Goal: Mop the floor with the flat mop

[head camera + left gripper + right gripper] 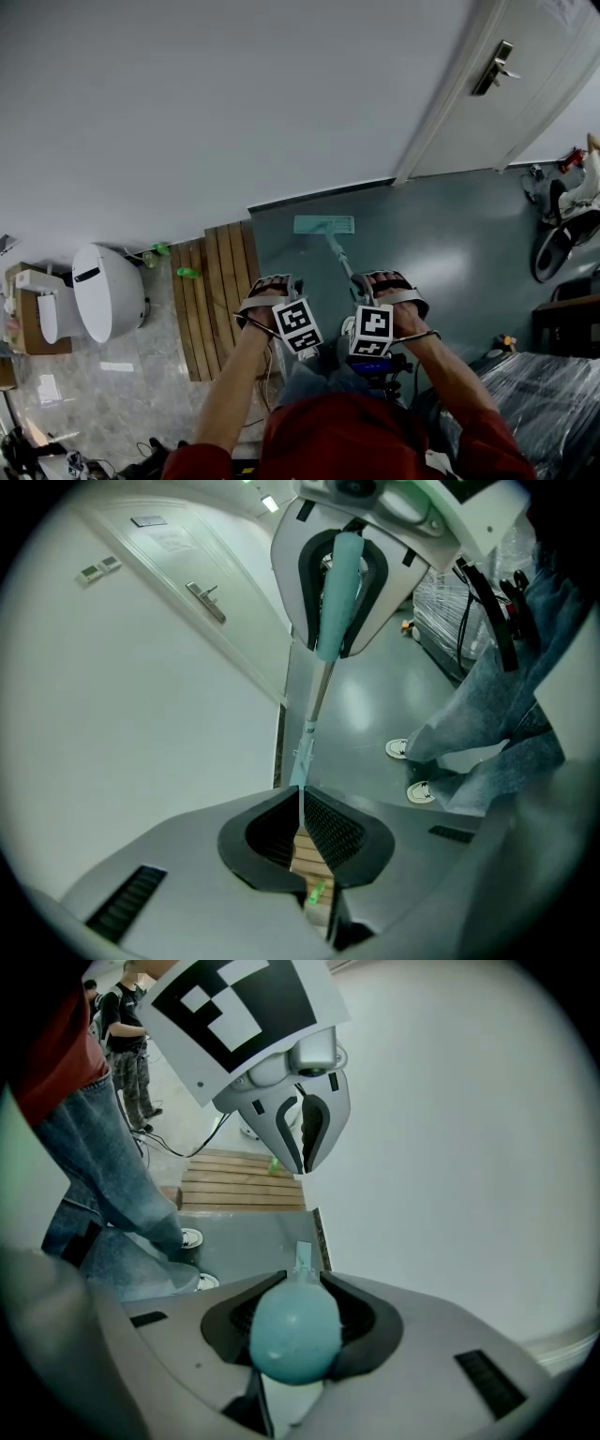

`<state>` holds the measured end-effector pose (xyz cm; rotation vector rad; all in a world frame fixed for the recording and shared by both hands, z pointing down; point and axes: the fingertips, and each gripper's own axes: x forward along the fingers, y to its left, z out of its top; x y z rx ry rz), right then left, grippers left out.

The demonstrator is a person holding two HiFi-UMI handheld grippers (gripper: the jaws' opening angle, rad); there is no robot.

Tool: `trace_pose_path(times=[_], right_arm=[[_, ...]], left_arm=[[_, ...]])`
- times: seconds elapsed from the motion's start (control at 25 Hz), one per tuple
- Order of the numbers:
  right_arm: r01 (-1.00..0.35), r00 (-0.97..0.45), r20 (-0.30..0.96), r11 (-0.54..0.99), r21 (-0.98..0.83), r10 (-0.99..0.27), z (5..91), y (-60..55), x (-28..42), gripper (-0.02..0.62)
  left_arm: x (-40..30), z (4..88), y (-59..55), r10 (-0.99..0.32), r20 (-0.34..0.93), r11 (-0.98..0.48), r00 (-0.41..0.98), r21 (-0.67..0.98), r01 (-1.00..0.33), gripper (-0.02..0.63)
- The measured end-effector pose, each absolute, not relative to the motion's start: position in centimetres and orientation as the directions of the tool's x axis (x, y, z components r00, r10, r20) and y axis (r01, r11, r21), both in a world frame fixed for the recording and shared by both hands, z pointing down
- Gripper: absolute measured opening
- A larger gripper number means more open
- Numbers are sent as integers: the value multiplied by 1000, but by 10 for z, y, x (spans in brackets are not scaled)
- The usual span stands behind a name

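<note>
The flat mop's teal head [323,224] lies on the grey floor [450,244] near the wall's base. Its thin pole [342,258] rises toward me between my hands. My left gripper [302,328] is shut on the pole [314,700], which runs between its pads [328,829]. My right gripper [371,330] is shut on the rounded teal grip [293,1333] at the pole's top end. In the left gripper view the right gripper [342,592] shows above, holding that teal grip. In the right gripper view the left gripper [302,1133] shows across from it.
A wooden slat mat [216,300] lies left of the mop, with a small green object [187,273] on it. A white toilet [108,291] stands further left. A white door [506,84] is at the upper right. A plastic-wrapped dark object [548,394] sits at the lower right. My shoes [412,771] stand on the grey floor.
</note>
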<state>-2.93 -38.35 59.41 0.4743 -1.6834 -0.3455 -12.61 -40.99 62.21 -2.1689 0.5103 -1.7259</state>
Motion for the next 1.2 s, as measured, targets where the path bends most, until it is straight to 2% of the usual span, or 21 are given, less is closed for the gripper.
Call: trace_pose_path(times=[0.64,1.2], right_arm=[[-97,-75,845,848,522,-529,615,-346,-65,121],[-62,-80,831,835,547,-551,635,-282,-19,121]], left_arm=[[-159,624,-344,-445,863,-894,238,-444,-62,29],[-120,628,-269,-468,863,-884,191,-462,-76,30]])
